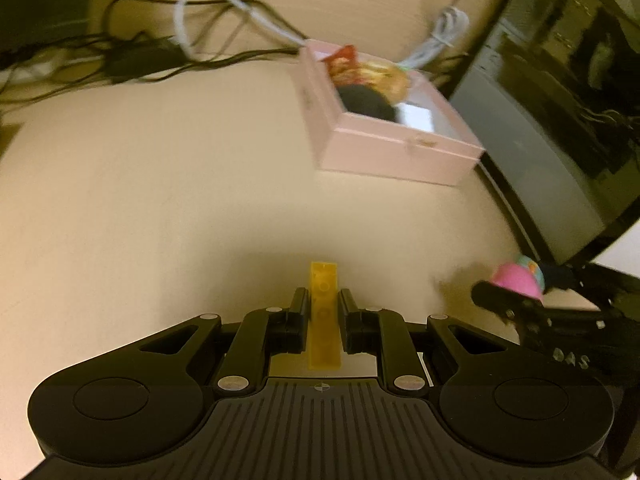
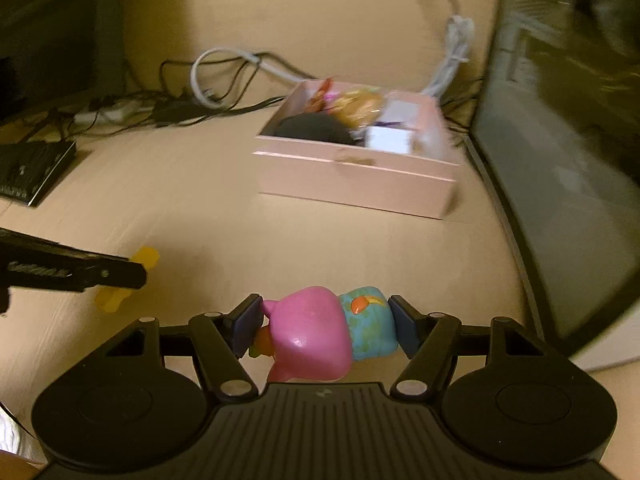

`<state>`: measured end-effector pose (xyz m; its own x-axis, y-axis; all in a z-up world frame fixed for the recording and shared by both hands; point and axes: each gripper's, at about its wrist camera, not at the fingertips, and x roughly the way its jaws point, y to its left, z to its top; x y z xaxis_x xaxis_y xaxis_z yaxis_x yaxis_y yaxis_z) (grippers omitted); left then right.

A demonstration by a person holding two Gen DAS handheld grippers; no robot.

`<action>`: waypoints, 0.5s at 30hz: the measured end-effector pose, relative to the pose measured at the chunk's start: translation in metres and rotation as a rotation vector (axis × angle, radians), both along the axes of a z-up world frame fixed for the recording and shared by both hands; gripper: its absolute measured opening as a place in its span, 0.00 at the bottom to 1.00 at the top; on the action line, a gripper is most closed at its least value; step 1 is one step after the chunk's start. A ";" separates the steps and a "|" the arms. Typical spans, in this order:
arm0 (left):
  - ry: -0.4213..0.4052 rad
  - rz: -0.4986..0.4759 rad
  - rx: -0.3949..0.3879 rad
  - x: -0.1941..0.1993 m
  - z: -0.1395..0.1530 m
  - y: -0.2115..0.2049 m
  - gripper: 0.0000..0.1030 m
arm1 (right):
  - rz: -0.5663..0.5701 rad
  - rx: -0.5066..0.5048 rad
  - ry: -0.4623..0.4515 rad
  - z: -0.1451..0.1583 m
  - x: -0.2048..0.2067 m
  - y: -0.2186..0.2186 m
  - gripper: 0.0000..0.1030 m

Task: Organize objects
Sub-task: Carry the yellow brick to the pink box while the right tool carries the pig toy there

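My left gripper (image 1: 324, 300) is shut on a long yellow brick (image 1: 324, 316), held above the beige table; it also shows at the left of the right wrist view (image 2: 138, 270) with the yellow brick (image 2: 146, 257). My right gripper (image 2: 324, 320) is shut on a pink and blue toy figure (image 2: 316, 336), also seen at the right of the left wrist view (image 1: 514, 278). An open pink box (image 2: 352, 178) stands ahead on the table, holding a black round thing, a snack packet and a white box; it also shows in the left wrist view (image 1: 396, 156).
A dark monitor (image 2: 560, 160) stands along the right side, close to the box. Black and white cables (image 1: 192, 48) lie tangled behind the box. A black flat device (image 2: 32, 168) lies at the left. The beige table (image 1: 160, 200) spreads ahead.
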<state>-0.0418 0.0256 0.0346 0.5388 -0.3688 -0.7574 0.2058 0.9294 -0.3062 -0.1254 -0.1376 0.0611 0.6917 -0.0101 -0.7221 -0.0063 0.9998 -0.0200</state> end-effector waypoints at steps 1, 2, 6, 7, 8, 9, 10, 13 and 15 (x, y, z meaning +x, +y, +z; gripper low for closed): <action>-0.006 -0.016 -0.003 0.006 0.003 -0.008 0.18 | -0.017 0.006 -0.005 0.003 -0.005 -0.005 0.66; -0.014 -0.031 -0.005 0.012 0.007 -0.015 0.18 | -0.030 0.011 -0.009 0.004 -0.008 -0.009 0.66; -0.106 -0.126 0.017 0.047 0.032 -0.057 0.18 | -0.067 0.023 -0.020 0.007 -0.023 -0.022 0.66; -0.138 -0.148 0.023 0.058 0.039 -0.070 0.18 | -0.071 0.018 -0.022 0.007 -0.027 -0.024 0.66; -0.167 -0.163 0.030 0.069 0.045 -0.082 0.18 | -0.076 0.012 -0.022 0.006 -0.030 -0.026 0.66; -0.193 -0.173 0.041 0.080 0.050 -0.093 0.18 | -0.081 0.007 -0.021 0.005 -0.032 -0.028 0.66; -0.218 -0.180 0.055 0.092 0.054 -0.105 0.18 | -0.087 0.005 -0.020 0.004 -0.035 -0.030 0.66; -0.251 -0.193 0.081 0.123 0.058 -0.137 0.18 | -0.106 0.012 -0.017 0.002 -0.042 -0.039 0.66; -0.257 -0.194 0.091 0.136 0.056 -0.151 0.18 | -0.119 0.015 -0.018 0.002 -0.046 -0.046 0.66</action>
<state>0.0940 -0.1258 0.0905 0.6425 -0.4202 -0.6408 0.4414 0.8865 -0.1388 -0.1710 -0.1832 0.0634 0.6995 -0.0816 -0.7100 0.1123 0.9937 -0.0036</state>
